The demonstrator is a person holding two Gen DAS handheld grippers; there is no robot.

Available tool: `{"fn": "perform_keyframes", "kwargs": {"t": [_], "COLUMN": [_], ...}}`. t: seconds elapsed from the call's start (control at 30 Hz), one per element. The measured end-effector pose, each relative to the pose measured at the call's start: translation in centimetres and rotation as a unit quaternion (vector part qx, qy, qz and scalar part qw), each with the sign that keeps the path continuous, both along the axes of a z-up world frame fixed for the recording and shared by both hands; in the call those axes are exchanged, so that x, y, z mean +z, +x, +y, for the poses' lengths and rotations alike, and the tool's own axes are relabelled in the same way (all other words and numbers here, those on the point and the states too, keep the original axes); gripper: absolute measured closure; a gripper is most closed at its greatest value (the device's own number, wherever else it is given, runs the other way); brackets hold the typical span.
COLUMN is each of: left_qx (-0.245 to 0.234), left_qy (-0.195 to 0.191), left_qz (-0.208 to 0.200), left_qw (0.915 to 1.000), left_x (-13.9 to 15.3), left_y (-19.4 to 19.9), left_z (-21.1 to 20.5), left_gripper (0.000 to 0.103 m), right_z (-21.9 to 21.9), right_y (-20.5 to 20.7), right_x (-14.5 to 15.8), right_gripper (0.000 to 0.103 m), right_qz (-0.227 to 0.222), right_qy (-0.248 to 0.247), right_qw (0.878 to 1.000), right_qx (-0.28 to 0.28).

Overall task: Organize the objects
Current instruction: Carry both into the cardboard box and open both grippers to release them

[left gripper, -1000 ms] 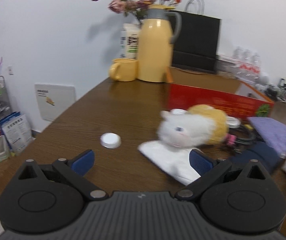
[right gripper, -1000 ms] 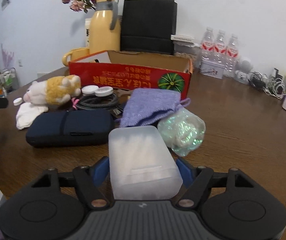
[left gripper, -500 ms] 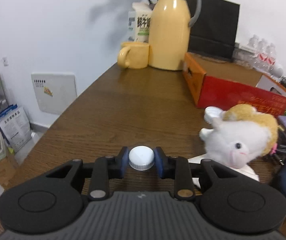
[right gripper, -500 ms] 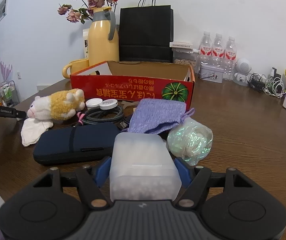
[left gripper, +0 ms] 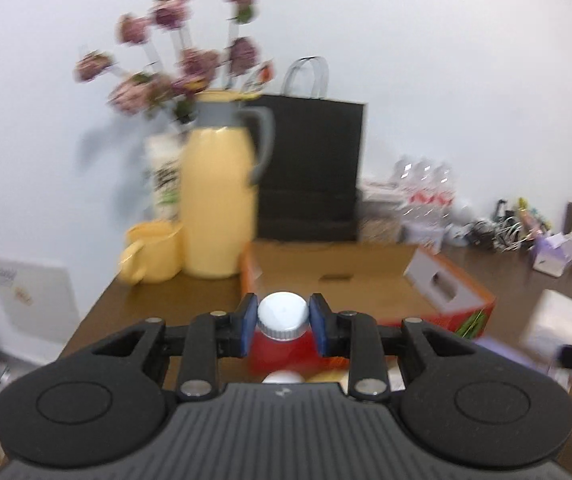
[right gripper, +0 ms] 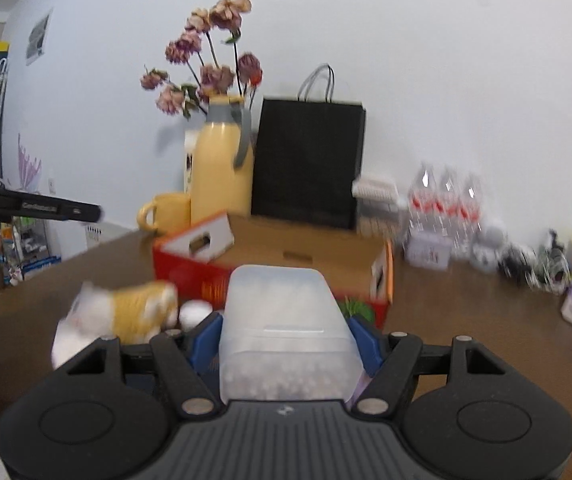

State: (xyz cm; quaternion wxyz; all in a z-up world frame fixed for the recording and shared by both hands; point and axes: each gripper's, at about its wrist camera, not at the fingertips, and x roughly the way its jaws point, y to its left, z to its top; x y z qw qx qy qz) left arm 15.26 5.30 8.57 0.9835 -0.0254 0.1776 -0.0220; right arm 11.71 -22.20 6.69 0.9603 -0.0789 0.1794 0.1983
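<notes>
My left gripper (left gripper: 283, 320) is shut on a small white cap (left gripper: 283, 315), its blue pads pressing both sides, held in the air in front of the open red cardboard box (left gripper: 350, 280). My right gripper (right gripper: 286, 342) is shut on a translucent plastic box (right gripper: 284, 332) of small white items, lifted above the table. The red box (right gripper: 306, 250) lies just beyond it. A white and yellow plush toy (right gripper: 126, 312) lies on the table left of the right gripper. The left gripper (right gripper: 38, 208) shows at the left edge of the right wrist view, held by a hand.
A yellow thermos (left gripper: 220, 196) with flowers, a yellow mug (left gripper: 150, 250) and a black paper bag (left gripper: 310, 168) stand behind the red box. Water bottles (right gripper: 442, 216), cables and small items (right gripper: 550, 268) line the wall at right. The brown table edge (left gripper: 90, 312) drops off at left.
The left gripper closed on the white cap and lifted it off the table toward the red box. The right gripper rose with the plastic box, leaving the pouches on the table.
</notes>
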Motion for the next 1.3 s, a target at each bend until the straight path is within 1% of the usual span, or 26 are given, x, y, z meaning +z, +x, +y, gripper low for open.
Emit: {"fn": "perform_keyframes", "kwargs": {"t": [0.07, 0.13, 0.2, 0.27, 0.33, 0.4, 0.47, 0.57, 0.6, 0.67, 0.7, 0.73, 0.8, 0.83, 0.87, 0.9, 1.0, 1.17, 1.3], "left_qx": [-0.012, -0.007, 0.006, 0.009, 0.014, 0.024, 0.034, 0.04, 0.042, 0.038, 0.036, 0.035, 0.033, 0.032, 0.033, 0.035, 0.039, 0.043, 0.044], "left_qy": [-0.002, 0.004, 0.012, 0.009, 0.009, 0.022, 0.034, 0.038, 0.038, 0.039, 0.038, 0.037, 0.039, 0.039, 0.039, 0.038, 0.039, 0.04, 0.034], "left_qz": [0.007, 0.016, 0.029, 0.053, 0.082, 0.105, 0.129, 0.167, 0.175, 0.179, 0.178, 0.174, 0.159, 0.151, 0.145, 0.138, 0.125, 0.107, 0.085], "left_qw": [0.9999, 0.9998, 0.9995, 0.9985, 0.9965, 0.9939, 0.9906, 0.9844, 0.983, 0.9823, 0.9827, 0.9834, 0.986, 0.9873, 0.9881, 0.989, 0.9906, 0.9926, 0.9949], "left_x": [0.9, 1.1, 0.8, 0.1, -0.9, -2.1, -3.2, -4.9, -5.4, -6.0, -6.2, -6.3, -6.2, -6.1, -5.9, -5.7, -4.9, -3.4, -1.7], "left_y": [2.8, 5.8, 8.4, 11.3, 13.9, 16.2, 18.1, 20.2, 20.6, 21.1, 21.1, 21.0, 20.6, 20.4, 20.2, 19.9, 19.1, 17.3, 14.7], "left_z": [-1.7, -3.4, -4.7, -5.7, -6.6, -7.4, -8.0, -8.3, -8.3, -8.4, -8.3, -8.3, -8.3, -8.3, -8.3, -8.3, -8.1, -8.0, -7.6], "left_gripper": [0.074, 0.074, 0.074, 0.074, 0.074, 0.074, 0.074, 0.074, 0.074, 0.067, 0.05, 0.032, 0.016, 0.008, 0.003, 0.0, 0.0, 0.0, 0.0], "right_z": [1.2, 2.4, 3.6, 4.5, 5.1, 5.4, 5.7, 6.1, 6.2, 6.4, 6.4, 6.5, 6.5, 6.6, 6.5, 6.5, 6.5, 6.5, 6.1], "right_y": [2.9, 6.0, 9.5, 13.1, 16.1, 19.1, 21.5, 24.0, 24.5, 25.0, 25.0, 25.0, 25.0, 25.0, 24.9, 24.8, 24.3, 22.9, 20.7], "right_x": [1.1, 1.8, 2.1, 1.7, 0.9, -0.1, -1.5, -3.5, -3.9, -4.5, -4.7, -4.8, -4.9, -4.9, -4.9, -4.8, -4.4, -3.0, -1.0], "right_gripper": [0.035, 0.035, 0.035, 0.035, 0.035, 0.035, 0.035, 0.035, 0.035, 0.037, 0.035, 0.033, 0.016, 0.014, 0.013, 0.01, 0.005, 0.0, 0.0], "right_qz": [-0.006, -0.004, 0.005, 0.021, 0.046, 0.073, 0.101, 0.136, 0.143, 0.151, 0.153, 0.154, 0.151, 0.148, 0.147, 0.146, 0.141, 0.126, 0.101], "right_qy": [0.0, -0.003, -0.014, -0.021, -0.023, -0.023, -0.026, -0.034, -0.037, -0.041, -0.04, -0.039, -0.044, -0.045, -0.045, -0.045, -0.043, -0.045, -0.038], "right_qw": [1.0, 1.0, 1.0, 0.999, 0.998, 0.996, 0.993, 0.988, 0.987, 0.985, 0.985, 0.985, 0.986, 0.986, 0.986, 0.987, 0.987, 0.989, 0.993], "right_qx": [0.001, -0.005, -0.015, -0.027, -0.037, -0.046, -0.055, -0.061, -0.064, -0.066, -0.063, -0.06, -0.059, -0.059, -0.059, -0.058, -0.056, -0.058, -0.055]}}
